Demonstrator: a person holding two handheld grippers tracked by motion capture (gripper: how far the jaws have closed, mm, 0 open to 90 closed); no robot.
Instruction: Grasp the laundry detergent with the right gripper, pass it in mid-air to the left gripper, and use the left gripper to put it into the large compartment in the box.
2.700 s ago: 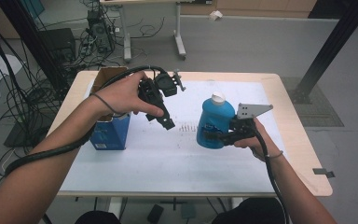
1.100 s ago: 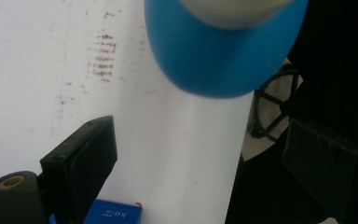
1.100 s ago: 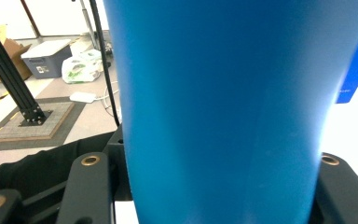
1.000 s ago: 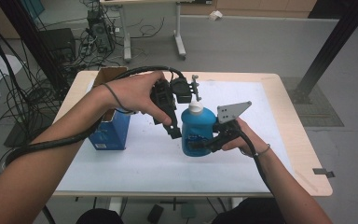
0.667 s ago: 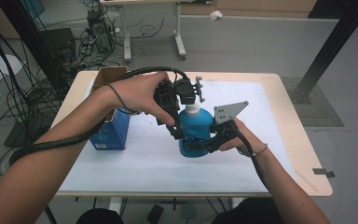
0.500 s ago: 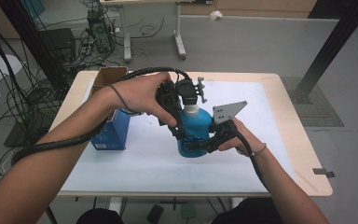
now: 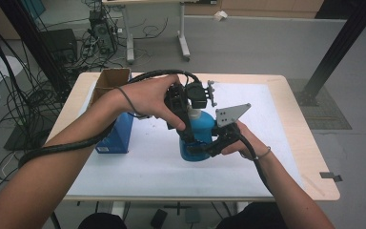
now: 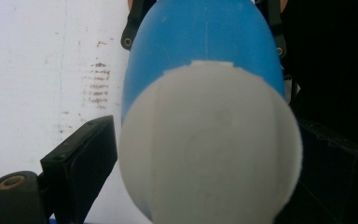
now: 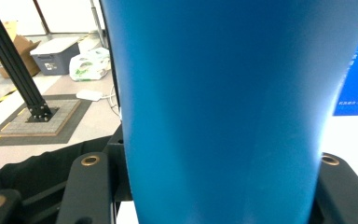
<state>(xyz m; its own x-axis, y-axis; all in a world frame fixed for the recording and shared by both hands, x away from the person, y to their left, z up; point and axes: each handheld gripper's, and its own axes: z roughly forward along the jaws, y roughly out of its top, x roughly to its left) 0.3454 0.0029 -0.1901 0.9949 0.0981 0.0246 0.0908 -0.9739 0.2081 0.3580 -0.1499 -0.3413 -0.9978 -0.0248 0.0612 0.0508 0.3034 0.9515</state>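
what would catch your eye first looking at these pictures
The blue bottle with its white cap stands out, upright mid-table on the white sheet. The right gripper clamps its lower body from the side, while the left gripper comes down from above with a jaw on either side of the cap. Left of them stands an open blue box.

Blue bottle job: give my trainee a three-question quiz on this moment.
1. True or false: the right gripper is shut on the blue bottle.
2. What straddles the bottle's white cap? A) the left gripper B) a bare hand C) nothing
3. Which thing stands on the table, on the left gripper's side of the bottle?

Key: 1 true. 2 A; whether the pads press the cap is unclear. 3 the blue box.
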